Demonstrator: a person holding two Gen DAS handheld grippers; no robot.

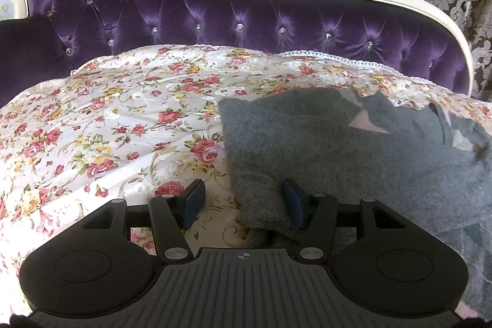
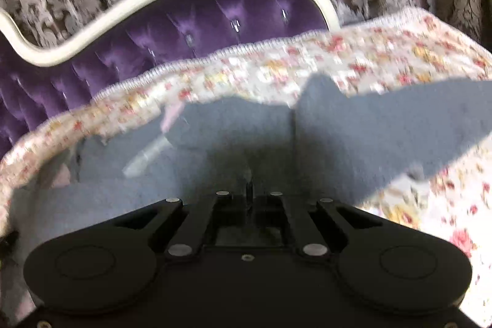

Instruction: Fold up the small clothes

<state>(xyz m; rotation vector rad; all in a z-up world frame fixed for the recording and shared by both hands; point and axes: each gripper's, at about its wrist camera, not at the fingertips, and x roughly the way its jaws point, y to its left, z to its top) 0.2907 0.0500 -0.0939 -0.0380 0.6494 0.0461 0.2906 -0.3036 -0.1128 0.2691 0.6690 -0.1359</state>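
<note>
Left tongs gape beside grey garment; right tongs pinch it.

Both grippers are matte black plastic: left gripper has dark blue pads, silver pivot screws, two round discs, a ribbed centre plate with a small crosshair mark; right gripper same layout, smooth plate.

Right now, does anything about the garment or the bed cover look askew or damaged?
No damage shows. The grey knitted garment lies rumpled on the floral quilted bed cover, its layers overlapping unevenly with pale lining peeking out. One flap sticks out sideways in the blurred right wrist view.
</note>
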